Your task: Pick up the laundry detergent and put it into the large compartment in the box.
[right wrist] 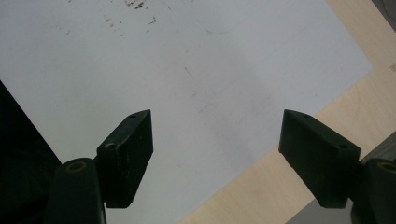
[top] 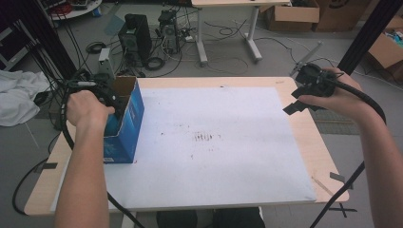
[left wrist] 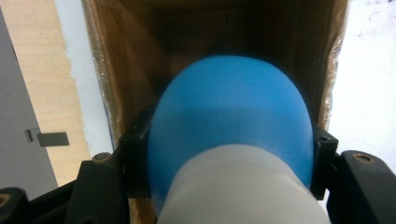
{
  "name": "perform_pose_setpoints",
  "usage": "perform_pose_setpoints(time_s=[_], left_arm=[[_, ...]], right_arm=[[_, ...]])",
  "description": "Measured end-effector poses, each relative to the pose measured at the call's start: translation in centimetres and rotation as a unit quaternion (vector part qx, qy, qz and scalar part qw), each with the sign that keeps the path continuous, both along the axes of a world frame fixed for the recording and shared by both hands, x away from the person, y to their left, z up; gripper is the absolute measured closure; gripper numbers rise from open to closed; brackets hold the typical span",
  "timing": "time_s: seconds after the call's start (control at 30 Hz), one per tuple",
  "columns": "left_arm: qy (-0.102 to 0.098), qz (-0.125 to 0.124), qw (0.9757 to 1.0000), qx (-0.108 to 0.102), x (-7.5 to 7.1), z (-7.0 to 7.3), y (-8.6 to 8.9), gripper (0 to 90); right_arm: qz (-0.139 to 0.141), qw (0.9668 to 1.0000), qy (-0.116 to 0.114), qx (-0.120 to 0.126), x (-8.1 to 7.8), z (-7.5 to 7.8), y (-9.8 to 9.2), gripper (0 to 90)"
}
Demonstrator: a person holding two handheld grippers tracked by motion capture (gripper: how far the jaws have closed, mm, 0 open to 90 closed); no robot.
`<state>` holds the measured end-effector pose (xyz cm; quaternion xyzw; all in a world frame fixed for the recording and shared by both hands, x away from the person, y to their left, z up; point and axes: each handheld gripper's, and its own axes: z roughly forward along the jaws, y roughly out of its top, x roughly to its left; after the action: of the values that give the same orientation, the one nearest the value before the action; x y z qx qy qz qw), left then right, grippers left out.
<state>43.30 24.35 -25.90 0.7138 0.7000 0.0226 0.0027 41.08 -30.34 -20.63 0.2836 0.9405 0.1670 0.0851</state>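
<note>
Your left gripper (left wrist: 229, 154) clamped on a blue-and-white bulb-shaped object (left wrist: 231, 126), held inside the open blue carton (top: 124, 124) at the desk's (top: 304, 142) left edge, your right gripper (right wrist: 215, 158) jaws apart, empty, above the right edge.

Both forearms are bare, with no sleeves or gloves. The left gripper (top: 105, 102) and the right gripper (top: 310, 90) are matt black, each trailing a thick black cable off toward six o'clock. Their jaws are blocky black wedges with flat inner faces; brass-coloured screw bushings sit at the jaw bases, and small screw holes dot the wedges.
</note>
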Motion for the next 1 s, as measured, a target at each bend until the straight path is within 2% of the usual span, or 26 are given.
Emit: perform_pose_setpoints(time_s=[0.23,1.0], left_arm=[[0.01,-0.002,0.9999,0.005,0.1,-0.9,0.0,38.0],[0.016,-0.004,0.9998,0.014,0.1,-2.1,0.2,37.9]], right_arm=[[0.0,1.0,0.001,-0.001,0.0,-0.1,-0.1,26.0],[-0.002,1.0,0.003,-0.002,0.0,-0.5,-0.1,26.1]])
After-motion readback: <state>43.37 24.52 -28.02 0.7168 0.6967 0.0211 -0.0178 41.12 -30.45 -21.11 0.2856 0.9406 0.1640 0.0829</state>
